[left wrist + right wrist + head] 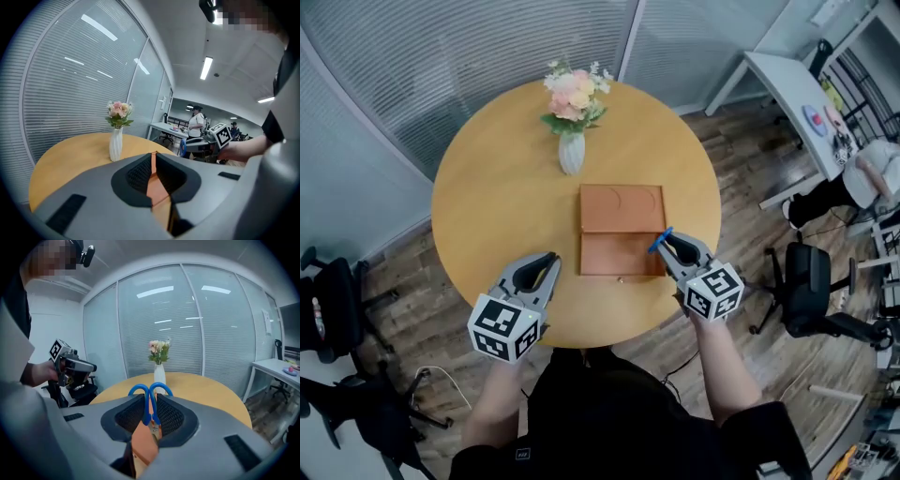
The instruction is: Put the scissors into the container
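Observation:
The blue-handled scissors stand between the jaws of my right gripper, which is shut on them just at the right edge of the brown open container. In the right gripper view the two blue handle loops stick up past the jaws of the gripper, with the container below. My left gripper hovers by the container's front left corner, shut with nothing in it. In the left gripper view its jaws leave only a thin slit.
The container lies in the middle of a round wooden table. A white vase of flowers stands behind it. Office chairs and a white desk are off to the right, with a glass wall behind.

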Tool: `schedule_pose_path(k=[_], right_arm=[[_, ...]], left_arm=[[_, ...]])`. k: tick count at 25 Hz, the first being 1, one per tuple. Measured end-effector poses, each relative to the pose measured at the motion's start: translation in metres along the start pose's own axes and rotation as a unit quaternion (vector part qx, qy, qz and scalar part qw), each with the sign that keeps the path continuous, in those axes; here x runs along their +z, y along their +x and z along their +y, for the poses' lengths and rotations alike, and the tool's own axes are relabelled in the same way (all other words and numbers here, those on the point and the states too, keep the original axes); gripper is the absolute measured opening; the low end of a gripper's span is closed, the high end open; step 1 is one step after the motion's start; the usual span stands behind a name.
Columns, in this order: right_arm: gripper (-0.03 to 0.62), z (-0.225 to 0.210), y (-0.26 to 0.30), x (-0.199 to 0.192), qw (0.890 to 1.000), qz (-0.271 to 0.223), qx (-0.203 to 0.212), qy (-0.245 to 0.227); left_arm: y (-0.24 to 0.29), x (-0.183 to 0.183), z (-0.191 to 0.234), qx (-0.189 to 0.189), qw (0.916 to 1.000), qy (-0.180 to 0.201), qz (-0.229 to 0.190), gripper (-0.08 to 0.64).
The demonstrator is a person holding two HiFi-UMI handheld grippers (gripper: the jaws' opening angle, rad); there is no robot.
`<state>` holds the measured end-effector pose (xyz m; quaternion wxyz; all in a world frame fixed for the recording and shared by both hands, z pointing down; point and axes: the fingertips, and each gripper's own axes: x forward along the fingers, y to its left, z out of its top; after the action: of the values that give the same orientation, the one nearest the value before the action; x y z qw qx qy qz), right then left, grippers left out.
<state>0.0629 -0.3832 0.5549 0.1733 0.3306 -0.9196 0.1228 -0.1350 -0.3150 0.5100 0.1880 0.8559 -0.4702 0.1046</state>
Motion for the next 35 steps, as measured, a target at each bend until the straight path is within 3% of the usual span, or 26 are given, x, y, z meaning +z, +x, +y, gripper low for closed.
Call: schedule_pose_path(k=[9, 18, 27, 35], right_arm=[[0.095, 0.01, 0.03, -0.061, 0.995, 0.095, 0.014, -0.024], [0.095, 0.019, 0.056, -0.099, 0.984, 0.169, 0.038, -0.04], [0.095, 0.03, 0.089, -0.11, 0.979, 0.189, 0.049, -0.062], [0.097, 0.047, 0.126, -0.13, 0.961, 0.238, 0.083, -0.116]], left_arm=[[-0.015, -0.022, 0.008, 0.015, 0.9997, -0.021, 0.005, 0.037], [-0.028, -0.03, 0.013, 0.032, 0.9989, -0.035, 0.002, 0.037], [-0.048, -0.036, 0.018, 0.056, 0.9975, -0.044, -0.002, 0.037], [-0.062, -0.046, 0.027, 0.08, 0.995, -0.06, -0.002, 0.037]])
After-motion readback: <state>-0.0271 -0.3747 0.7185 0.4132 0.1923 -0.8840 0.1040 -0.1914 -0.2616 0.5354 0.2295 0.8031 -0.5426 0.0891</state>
